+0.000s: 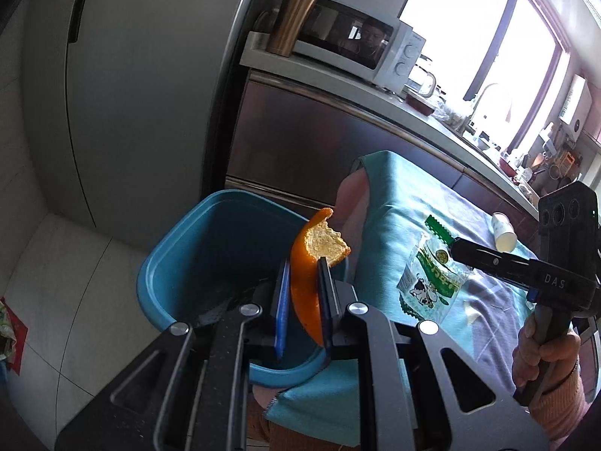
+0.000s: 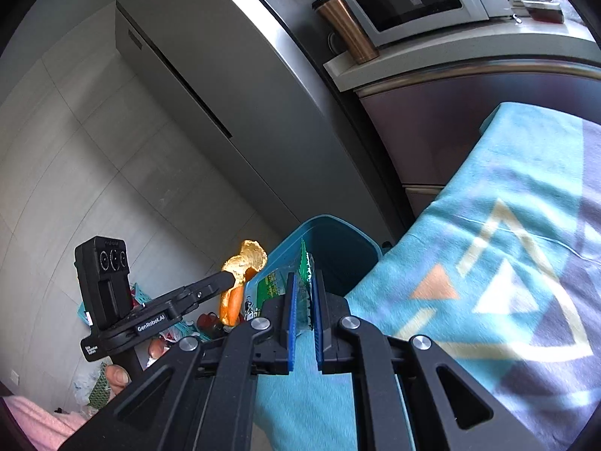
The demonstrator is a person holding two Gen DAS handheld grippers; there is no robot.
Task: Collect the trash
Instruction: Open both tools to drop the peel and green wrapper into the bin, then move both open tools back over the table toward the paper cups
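My left gripper (image 1: 304,263) is shut on an orange peel (image 1: 311,263) and holds it above the blue trash bin (image 1: 176,248) beside the table. The peel (image 2: 244,263) and left gripper (image 2: 231,280) also show in the right wrist view. My right gripper (image 2: 303,282) is shut on a green-and-white snack wrapper (image 2: 270,285) near the bin's rim (image 2: 330,221). In the left wrist view the wrapper (image 1: 432,274) hangs over the teal tablecloth (image 1: 405,195) at the right gripper's tip (image 1: 456,246).
A small white cup (image 1: 503,231) lies on the tablecloth. A grey fridge (image 1: 131,75) stands behind the bin. A counter holds a microwave (image 1: 360,41) and a copper tumbler (image 1: 291,18). Bags lie on the tiled floor (image 2: 94,387).
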